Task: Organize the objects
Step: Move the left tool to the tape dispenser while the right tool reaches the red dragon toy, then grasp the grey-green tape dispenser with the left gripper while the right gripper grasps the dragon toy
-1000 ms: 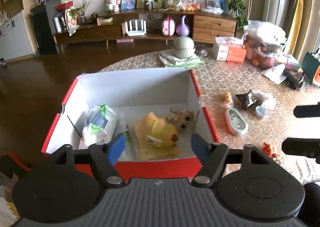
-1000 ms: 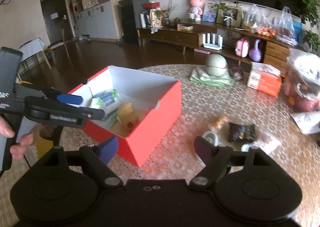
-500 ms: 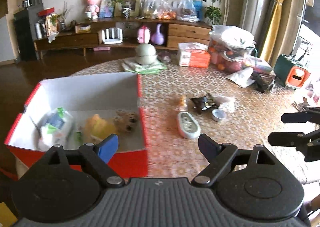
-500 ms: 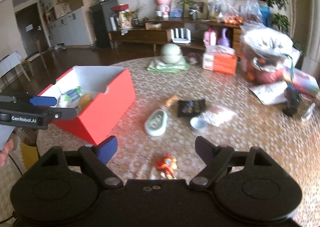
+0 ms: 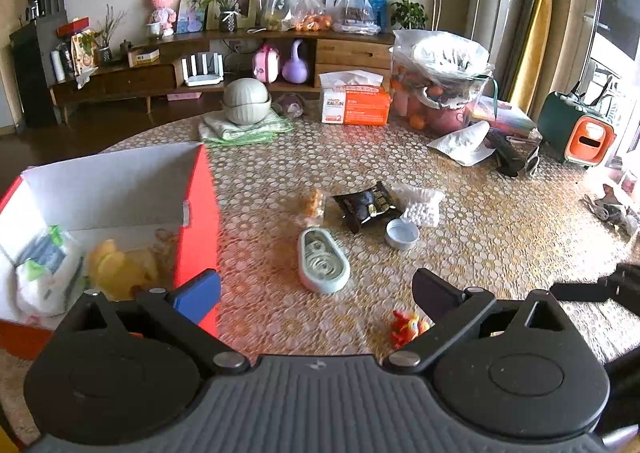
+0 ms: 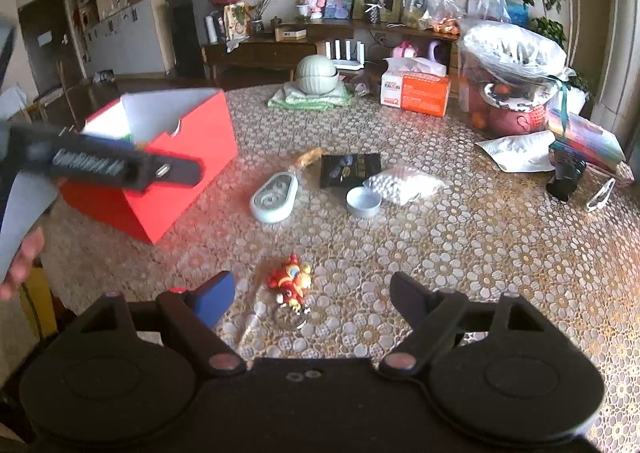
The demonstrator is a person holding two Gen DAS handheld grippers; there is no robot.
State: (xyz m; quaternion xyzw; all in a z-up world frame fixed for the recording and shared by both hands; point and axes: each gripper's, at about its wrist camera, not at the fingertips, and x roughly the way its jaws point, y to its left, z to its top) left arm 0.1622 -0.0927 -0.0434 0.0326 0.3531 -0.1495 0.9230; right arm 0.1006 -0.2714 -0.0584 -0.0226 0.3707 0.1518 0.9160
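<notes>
A red box [image 5: 198, 213] with white inner walls sits at the left of the table and holds a yellow plush toy [image 5: 118, 267], a white wipes pack [image 5: 44, 273] and a small brown toy. On the table lie a pale green oval case [image 5: 322, 259], a black snack packet [image 5: 366, 205], a bag of white beads [image 5: 420, 203], a small tin [image 5: 401, 234] and an orange toy [image 5: 314, 203]. A small red figurine [image 6: 290, 285] lies just ahead of my right gripper [image 6: 312, 295], which is open. My left gripper [image 5: 316, 289] is open and empty, to the right of the box.
At the back stand a green ribbed bowl [image 5: 245, 101] on a cloth, an orange tissue box [image 5: 355, 103] and a bagged fruit basket [image 5: 438, 81]. A white pouch [image 5: 464, 143] and dark items lie at the right. A hand [image 6: 22, 265] holds the left gripper's handle.
Both grippers have swung right, away from the box and toward the loose items. The red figurine now lies closer, between the right gripper's fingers. Both stayed open.
</notes>
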